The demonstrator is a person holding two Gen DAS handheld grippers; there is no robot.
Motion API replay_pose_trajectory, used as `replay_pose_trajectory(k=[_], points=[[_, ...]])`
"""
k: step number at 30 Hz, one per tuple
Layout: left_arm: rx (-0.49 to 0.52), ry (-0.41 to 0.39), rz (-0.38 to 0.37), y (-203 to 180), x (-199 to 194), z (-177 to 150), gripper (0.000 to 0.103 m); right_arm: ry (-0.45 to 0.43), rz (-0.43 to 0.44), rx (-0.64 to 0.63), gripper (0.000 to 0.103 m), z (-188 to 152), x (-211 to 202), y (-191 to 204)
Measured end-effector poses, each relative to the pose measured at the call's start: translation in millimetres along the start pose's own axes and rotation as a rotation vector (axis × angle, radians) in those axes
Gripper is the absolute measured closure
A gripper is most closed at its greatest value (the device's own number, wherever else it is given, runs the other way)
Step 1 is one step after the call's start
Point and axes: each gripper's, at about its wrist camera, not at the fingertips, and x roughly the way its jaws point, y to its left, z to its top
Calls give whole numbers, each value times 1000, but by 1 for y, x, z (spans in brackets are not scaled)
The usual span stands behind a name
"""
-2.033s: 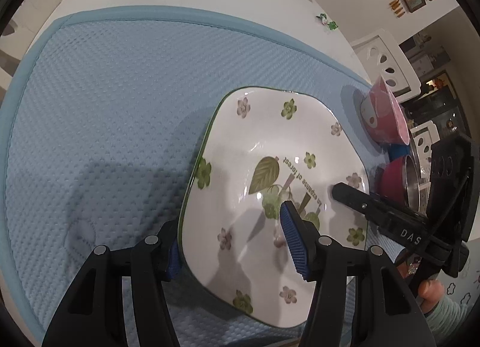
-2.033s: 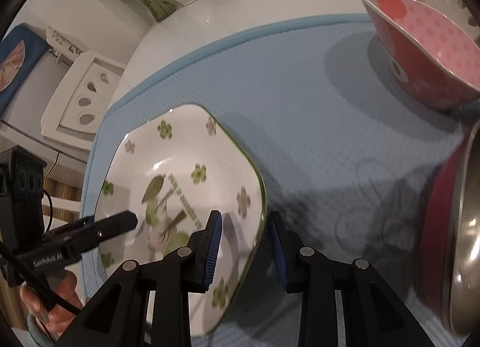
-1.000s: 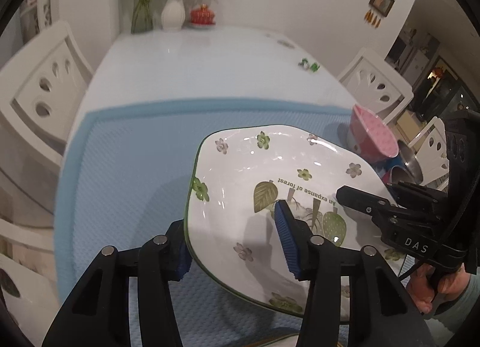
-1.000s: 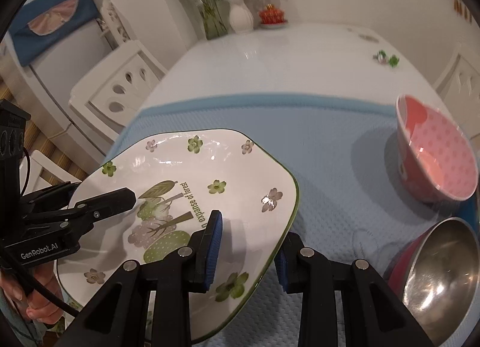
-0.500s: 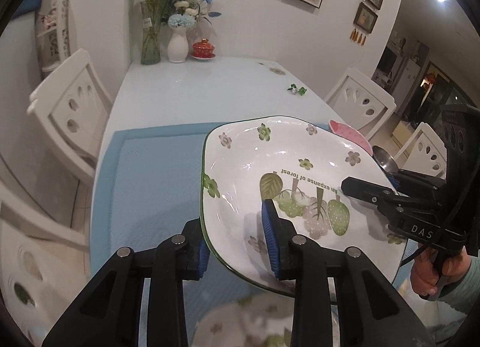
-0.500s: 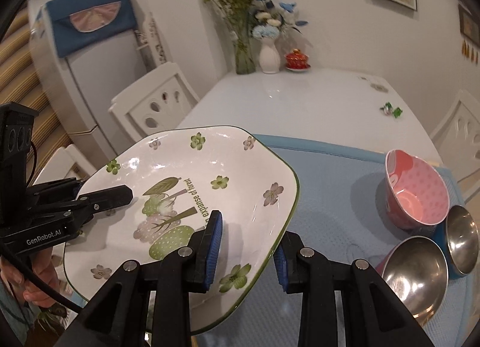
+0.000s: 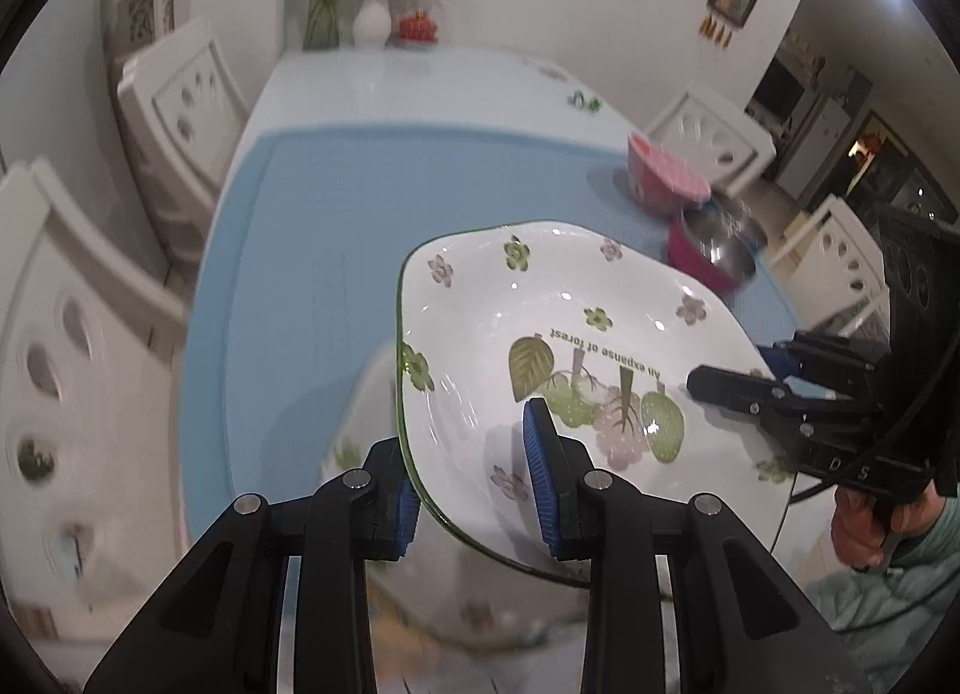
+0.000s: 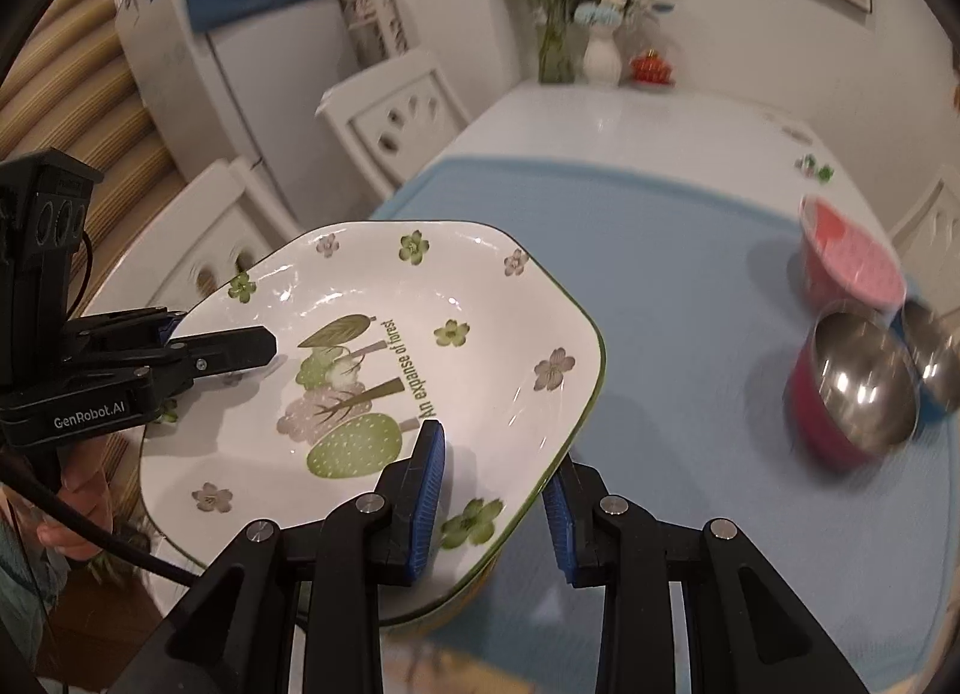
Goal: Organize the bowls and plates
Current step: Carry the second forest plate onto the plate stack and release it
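A white floral plate with a green rim is held in the air above the blue mat. My left gripper is shut on its left rim and my right gripper is shut on its right rim. Beneath it lies another floral plate, blurred, also showing in the right wrist view. A pink dotted bowl, a red bowl with a steel inside and a blue steel bowl stand at the mat's right side.
White chairs stand along the table's left side and another at the right. A vase of flowers and a small red dish stand at the white table's far end. A fridge is at the left.
Both grippers have lifted the plate off the mat and carried it back toward the near edge, over a second floral plate that has come into view below.
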Motion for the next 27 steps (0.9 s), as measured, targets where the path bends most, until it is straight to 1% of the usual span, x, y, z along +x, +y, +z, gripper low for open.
replay_pose_trajectory(k=[5, 9, 12, 13, 15, 17, 18, 19, 22, 24, 25, 27], points=[[-26, 66, -8, 0, 9, -33, 75, 48, 3, -3, 73, -30, 7, 5], [-60, 102, -9, 8, 21, -45, 75, 81, 8, 10, 73, -45, 14, 7], [-80, 124, 7, 13, 26, -52, 75, 92, 6, 11, 73, -48, 18, 10], [-95, 131, 11, 17, 27, -53, 76, 95, -4, 1, 73, -49, 19, 13], [-118, 125, -5, 23, 25, -53, 76, 98, -12, -12, 73, -49, 20, 18], [-137, 129, -2, 29, 24, -48, 76, 104, -5, -22, 73, -50, 20, 23], [-147, 136, 2, 31, 25, -44, 74, 103, 2, -27, 73, -52, 19, 26], [-154, 141, 7, 34, 26, -41, 74, 100, 15, -44, 73, -54, 18, 31], [-168, 144, 46, 41, 26, -32, 74, 100, 56, -108, 73, -55, 14, 51], [-171, 135, 97, 44, 23, -29, 69, 106, 69, -136, 73, -56, 13, 61], [-170, 134, 122, 46, 22, -29, 69, 109, 66, -146, 73, -56, 13, 64], [-171, 119, 117, 50, 18, -27, 69, 112, 53, -153, 73, -58, 12, 64]])
